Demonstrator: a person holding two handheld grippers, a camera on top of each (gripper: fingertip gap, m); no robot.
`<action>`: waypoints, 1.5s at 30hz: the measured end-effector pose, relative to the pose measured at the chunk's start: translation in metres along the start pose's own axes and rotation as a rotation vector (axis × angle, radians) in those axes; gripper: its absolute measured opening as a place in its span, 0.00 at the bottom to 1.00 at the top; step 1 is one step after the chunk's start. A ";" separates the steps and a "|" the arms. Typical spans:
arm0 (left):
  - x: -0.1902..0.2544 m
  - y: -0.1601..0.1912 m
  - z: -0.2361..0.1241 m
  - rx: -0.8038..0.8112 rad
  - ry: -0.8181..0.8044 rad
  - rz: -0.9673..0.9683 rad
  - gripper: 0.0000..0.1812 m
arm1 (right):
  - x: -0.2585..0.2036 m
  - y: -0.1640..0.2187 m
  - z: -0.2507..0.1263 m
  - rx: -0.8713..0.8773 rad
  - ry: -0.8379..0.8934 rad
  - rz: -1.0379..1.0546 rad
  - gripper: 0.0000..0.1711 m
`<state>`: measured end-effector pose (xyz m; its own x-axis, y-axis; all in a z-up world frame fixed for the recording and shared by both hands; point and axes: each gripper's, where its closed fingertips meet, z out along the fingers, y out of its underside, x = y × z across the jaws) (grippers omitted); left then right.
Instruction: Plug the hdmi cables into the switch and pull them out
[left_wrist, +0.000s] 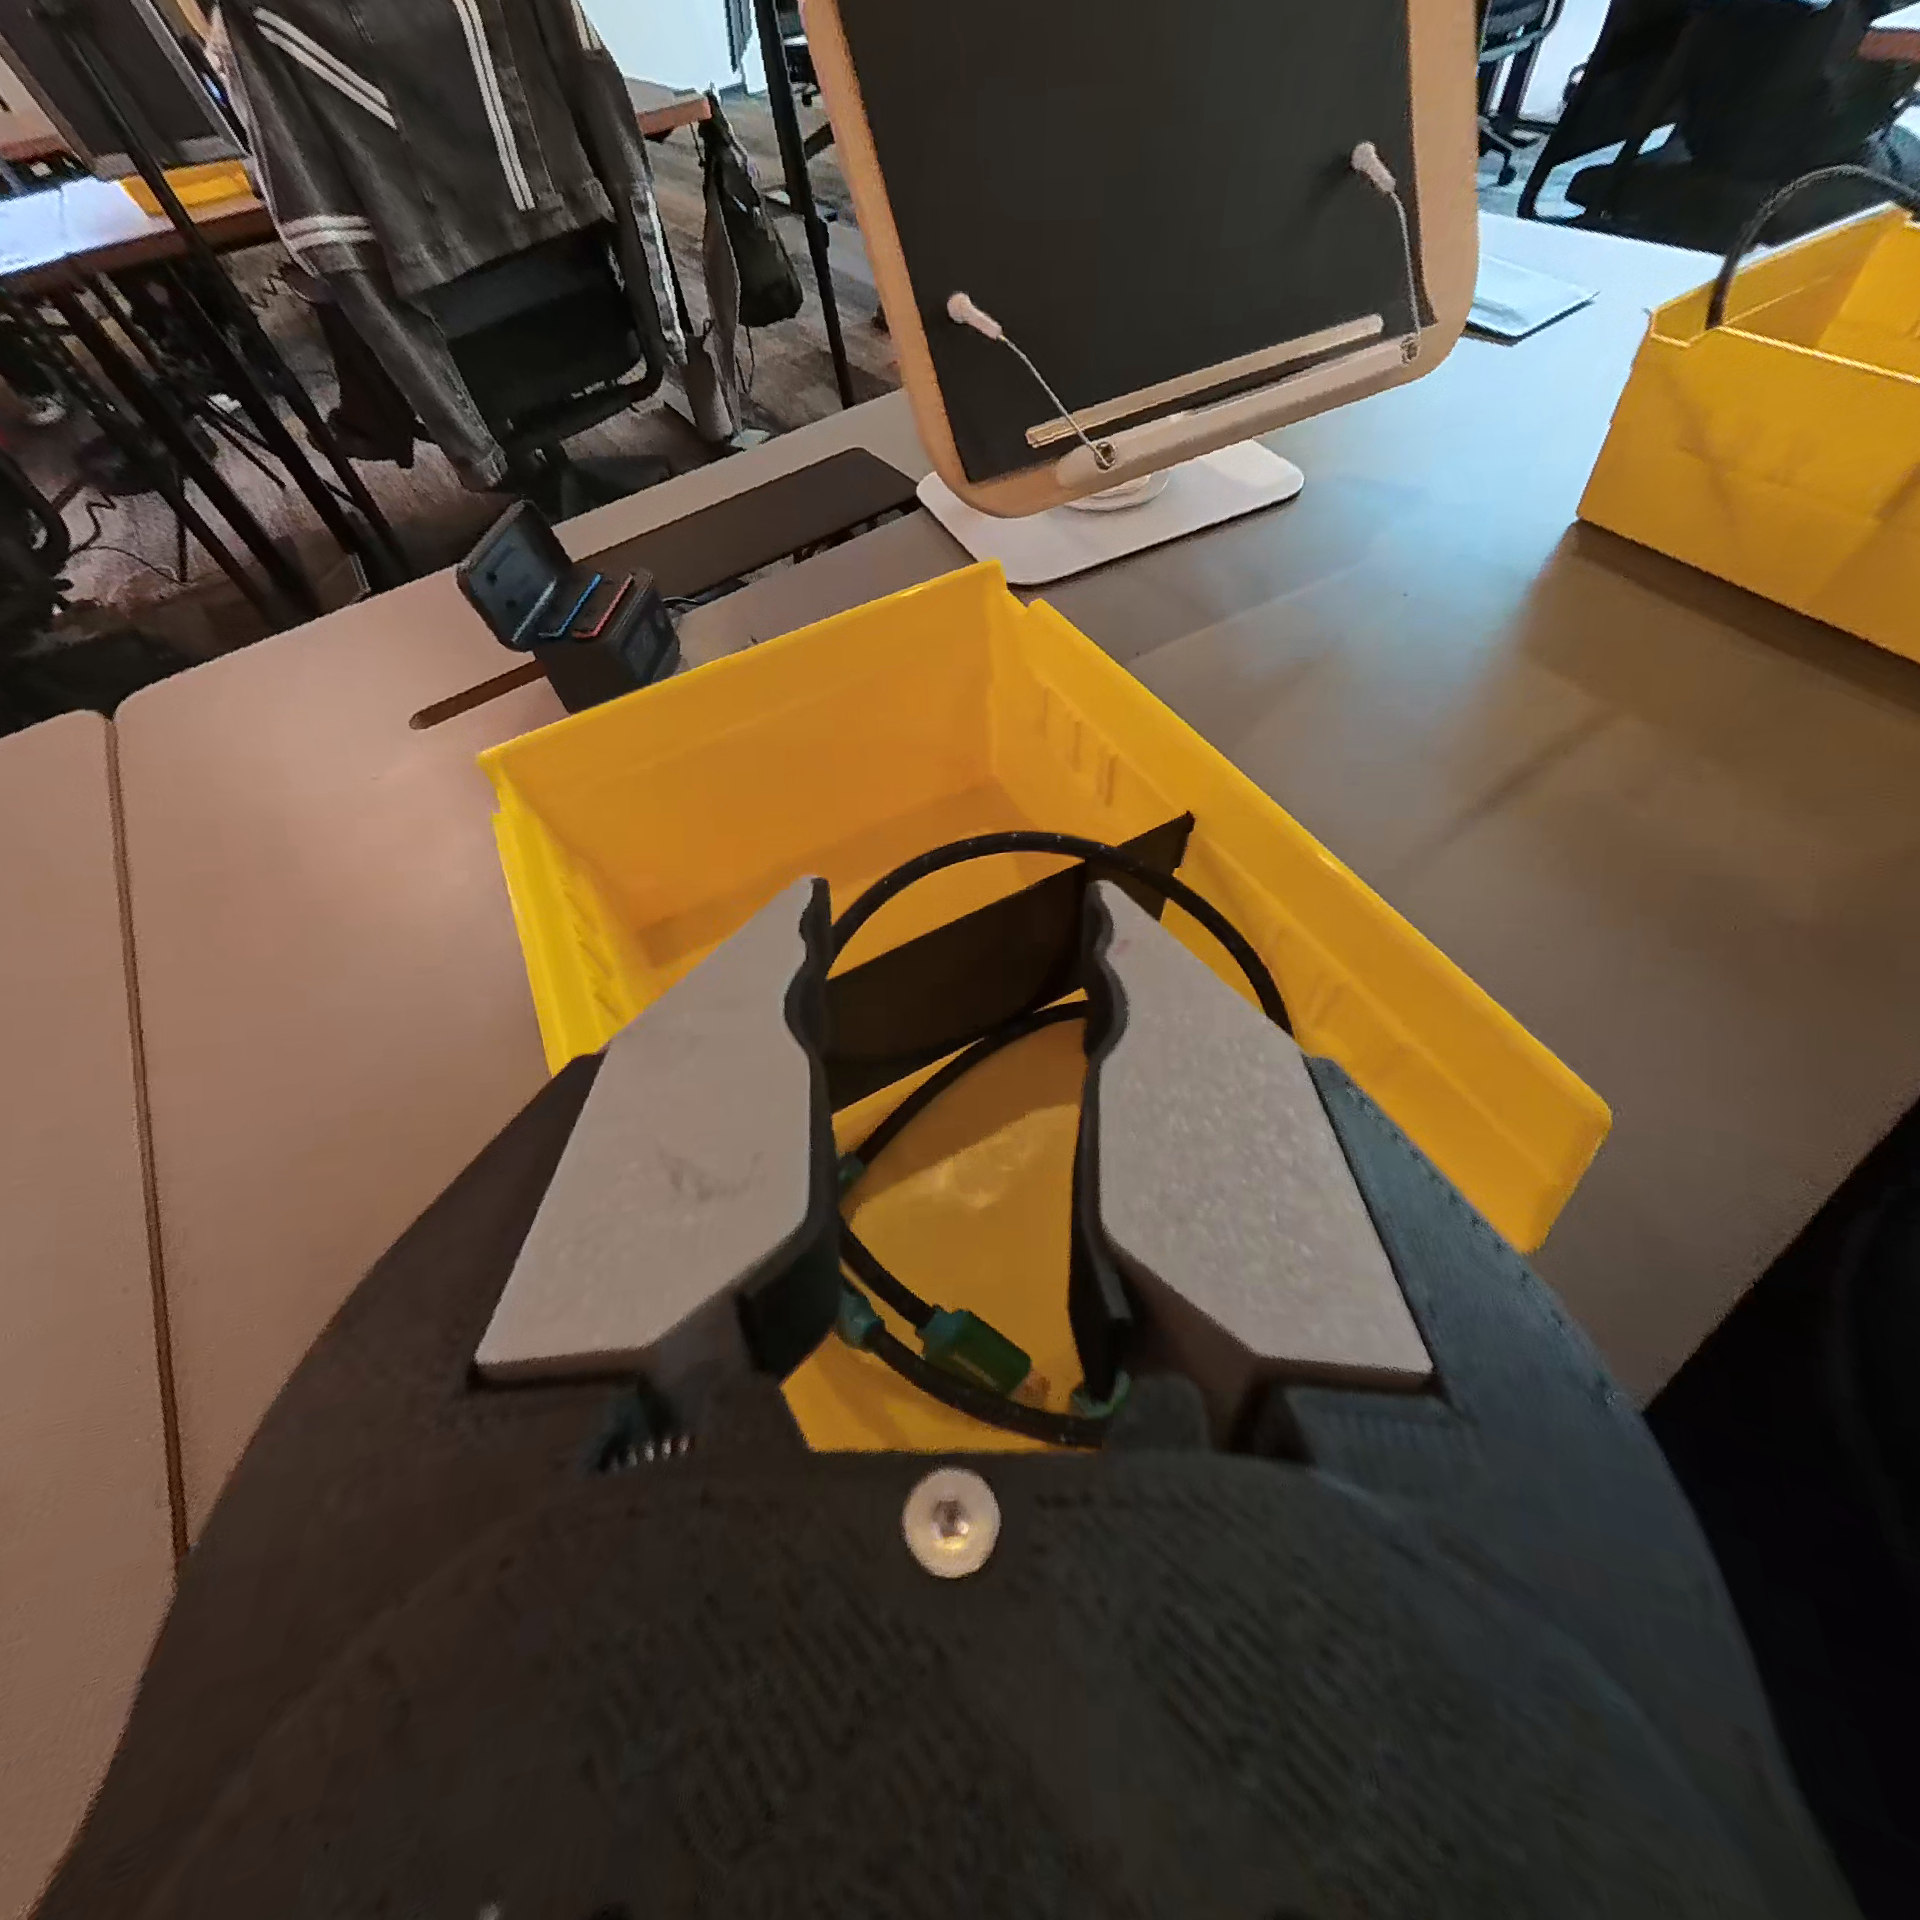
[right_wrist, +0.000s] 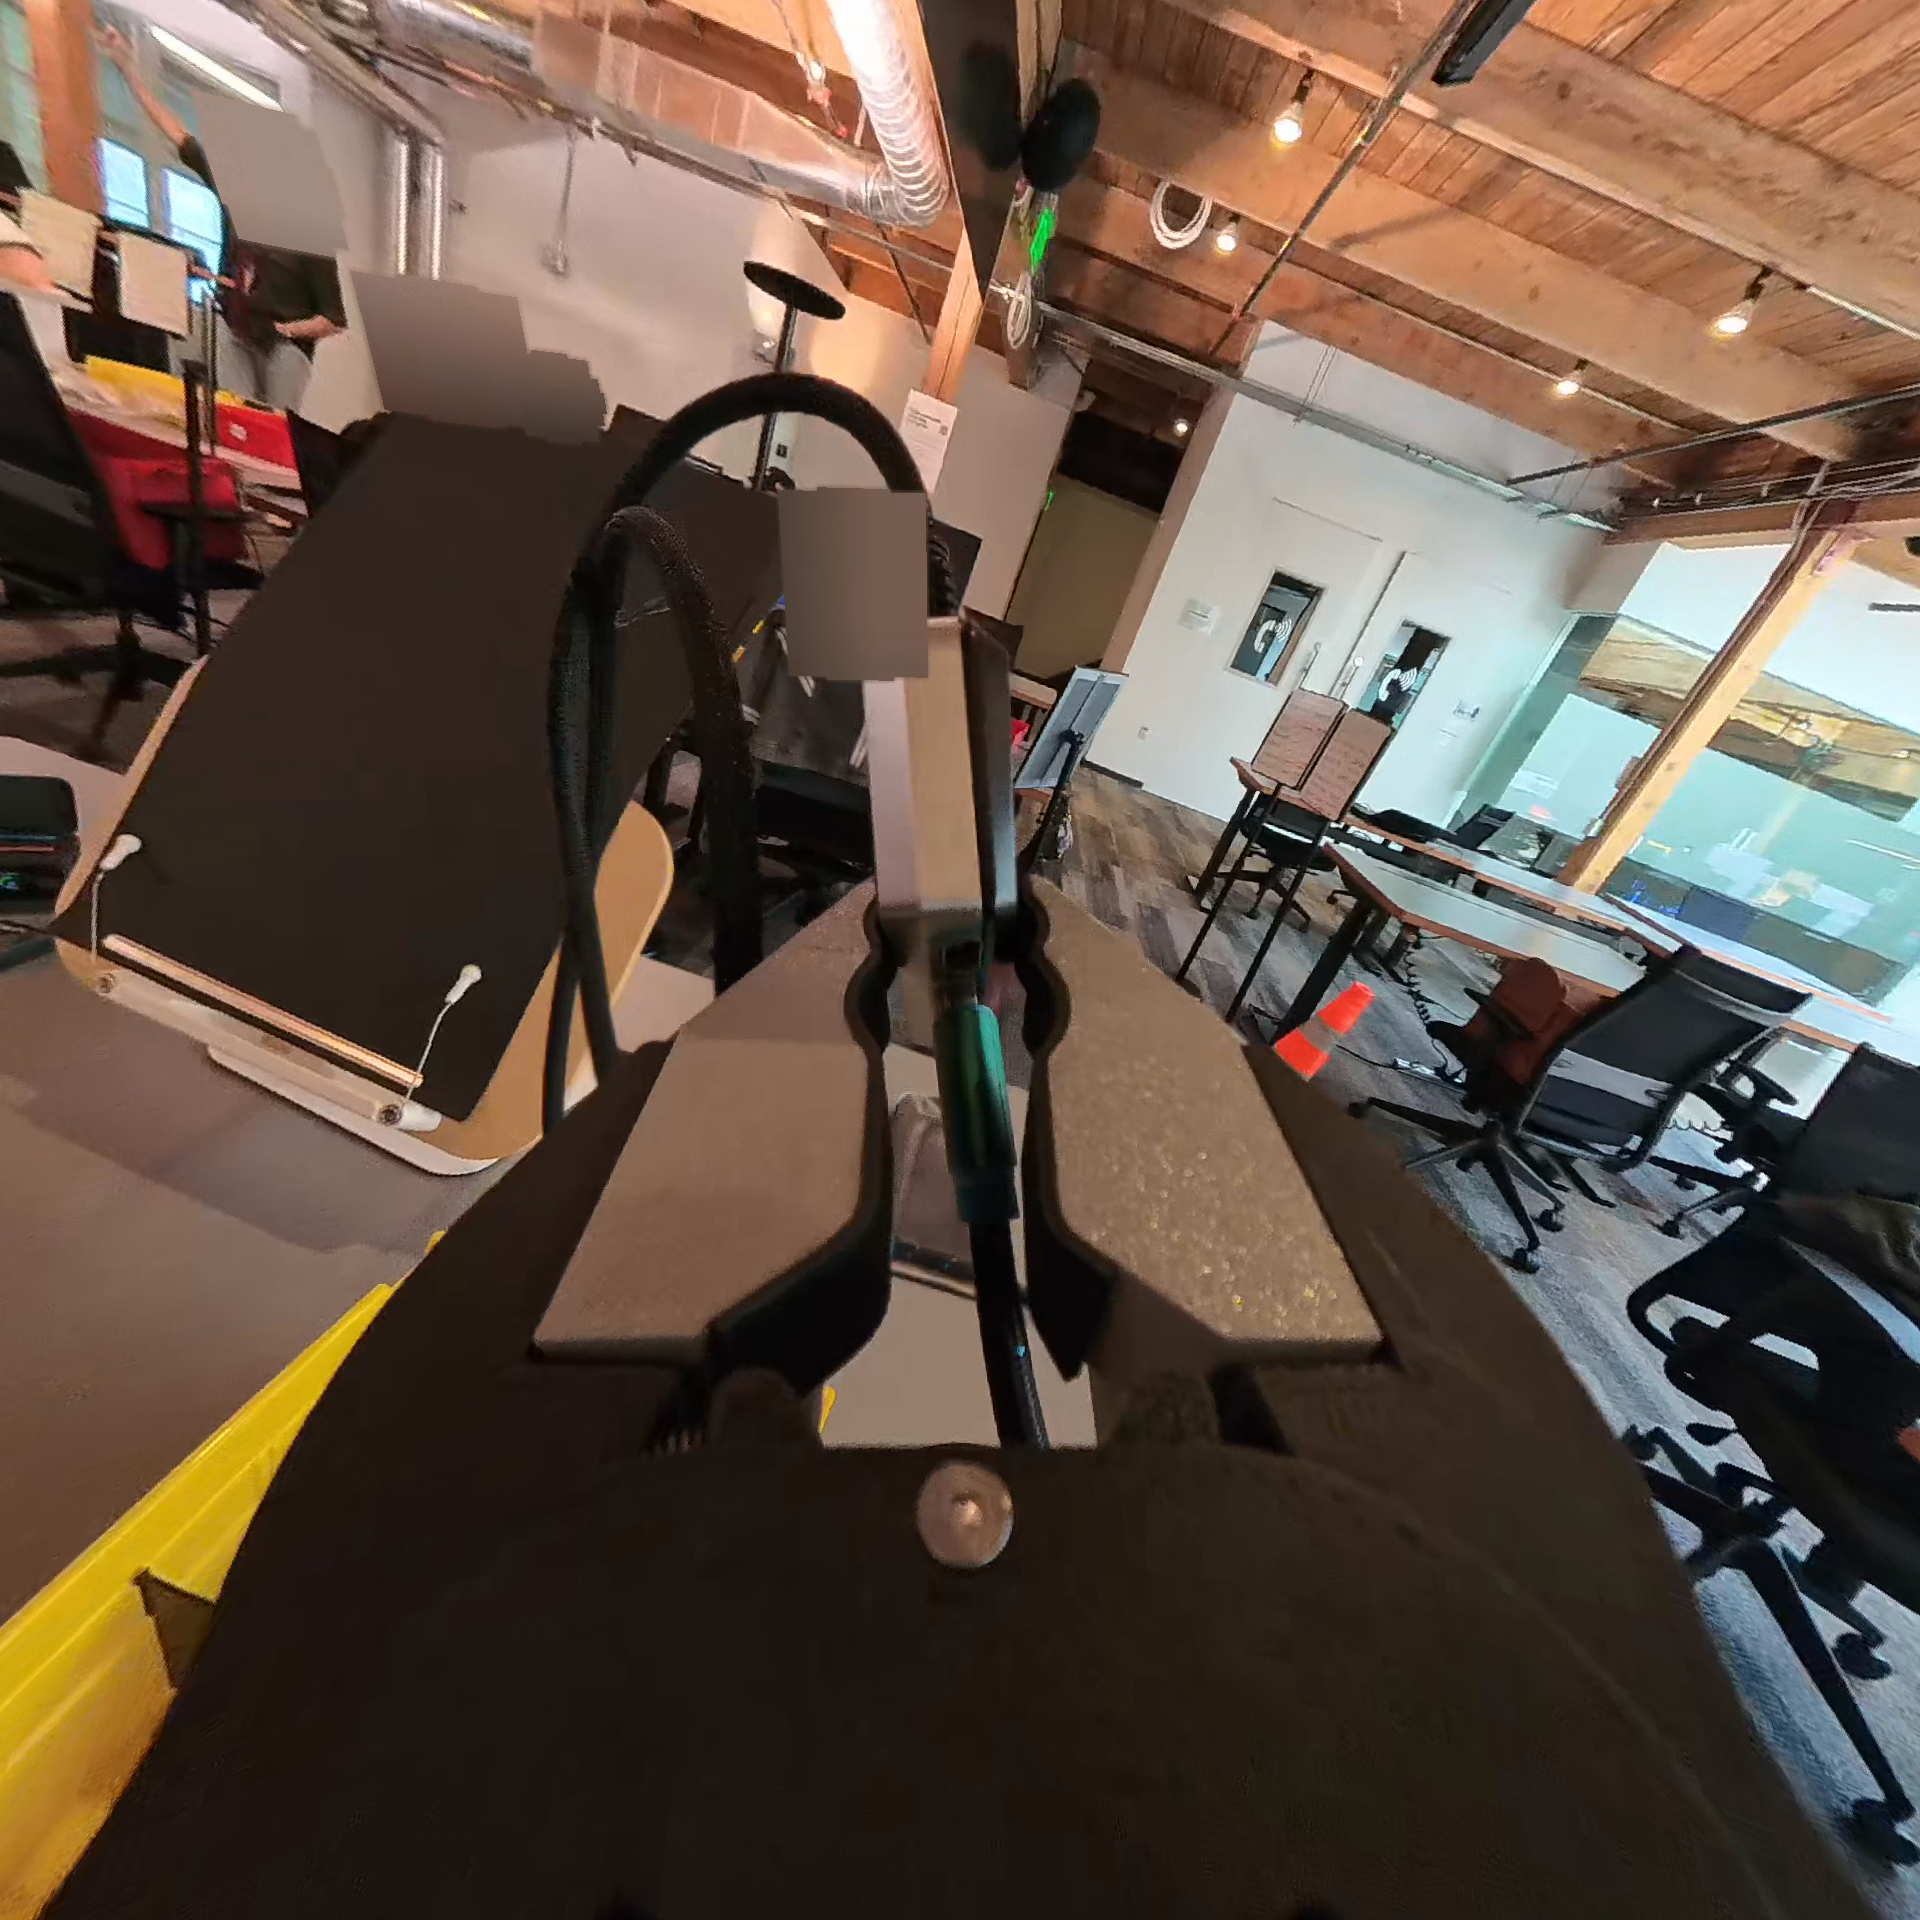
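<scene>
In the left wrist view, my left gripper is open and empty, hovering over a yellow bin. A black HDMI cable with green plugs lies coiled in the bin, below and between the fingers. In the right wrist view, my right gripper is shut on the lower end of a silver HDMI switch and holds it upright in the air. A green-plugged cable sits in the switch's near end and runs back between the fingers. Black braided cables loop up on the left of the switch.
A black board in a wooden frame on a white base stands behind the bin, also in the right wrist view. A second yellow bin is at the right. A black charger case sits far left. Office chairs stand beyond the table. Left tips to right tips: about 70 centimeters.
</scene>
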<state>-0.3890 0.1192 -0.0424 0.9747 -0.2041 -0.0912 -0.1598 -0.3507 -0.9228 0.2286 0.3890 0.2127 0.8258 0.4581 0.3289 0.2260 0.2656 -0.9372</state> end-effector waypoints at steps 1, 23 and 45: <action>0.001 -0.002 0.003 -0.002 0.004 0.006 0.25 | -0.001 0.002 0.001 0.000 -0.009 0.005 0.11; 0.002 -0.002 0.050 -0.060 0.041 0.040 0.24 | -0.014 0.020 0.009 -0.116 -0.185 -0.102 0.11; 0.046 -0.017 0.026 0.083 0.185 0.070 0.24 | -0.203 0.292 0.040 -1.191 -1.003 -0.671 0.15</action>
<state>-0.3371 0.1390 -0.0410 0.9152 -0.3923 -0.0925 -0.2047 -0.2549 -0.9451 0.1059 0.4075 -0.1229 -0.0923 0.9801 0.1757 0.9951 0.0972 -0.0195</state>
